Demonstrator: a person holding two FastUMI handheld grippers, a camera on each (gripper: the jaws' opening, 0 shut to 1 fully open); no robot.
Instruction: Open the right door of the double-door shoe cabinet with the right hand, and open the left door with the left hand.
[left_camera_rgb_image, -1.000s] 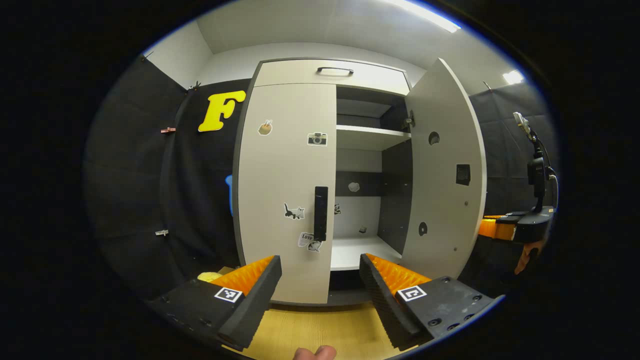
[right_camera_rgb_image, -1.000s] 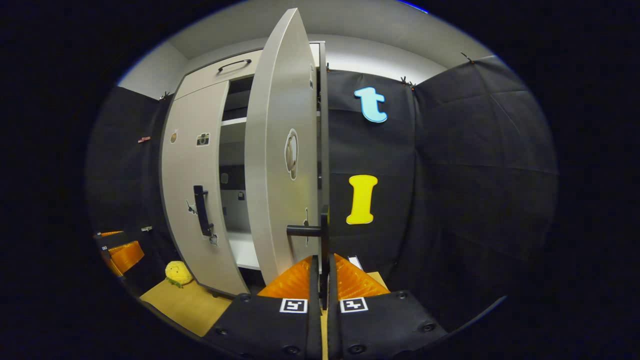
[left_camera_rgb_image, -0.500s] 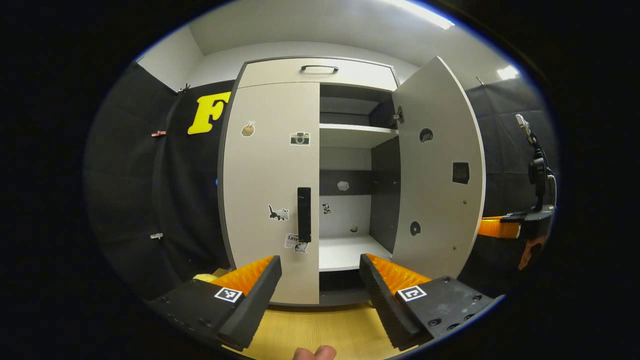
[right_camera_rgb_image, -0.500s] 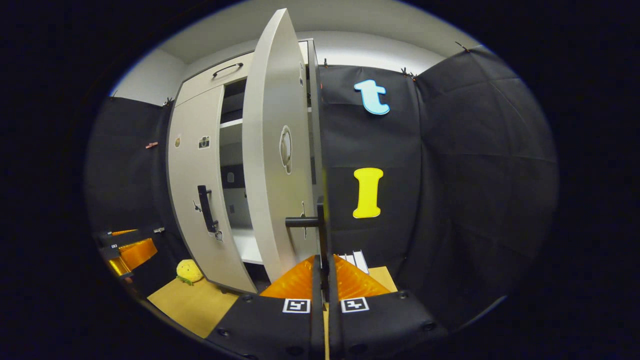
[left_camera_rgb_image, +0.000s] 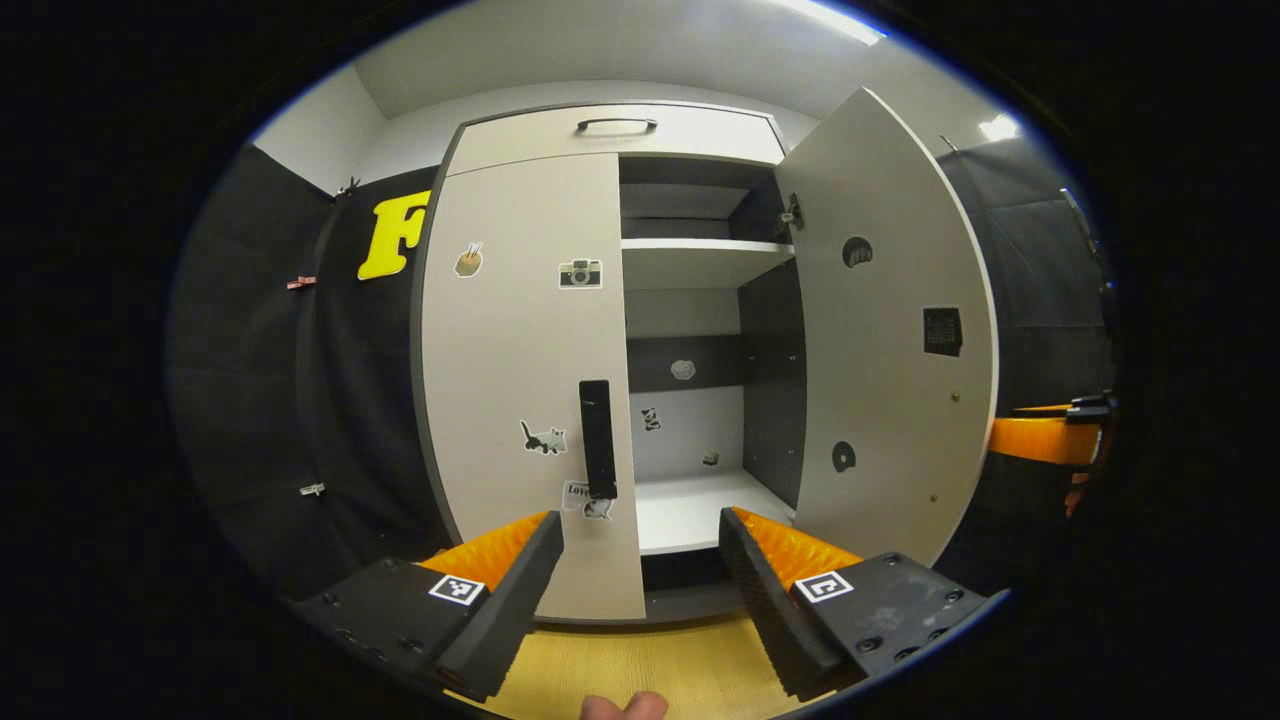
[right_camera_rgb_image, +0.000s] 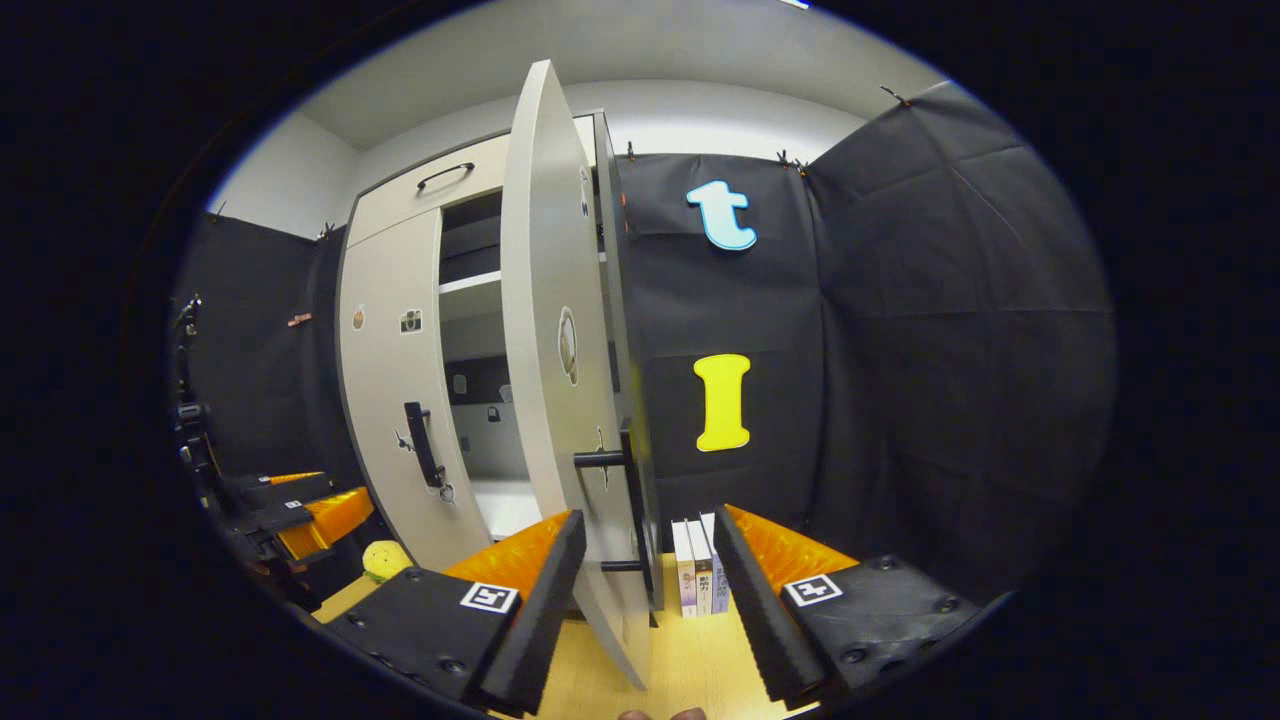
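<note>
Both grippers (left_camera_rgb_image: 640, 570) (right_camera_rgb_image: 648, 575) gape wide, seemingly touching nothing

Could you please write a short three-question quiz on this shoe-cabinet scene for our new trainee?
1. True or false: the left door is shut.
2. The right gripper is: A) shut on the right door's handle; B) open, straddling that door's edge.
3. Fill in: the left gripper is ___, short of the left door's handle.

Key: 1 true; 2 B; 3 open.
</note>
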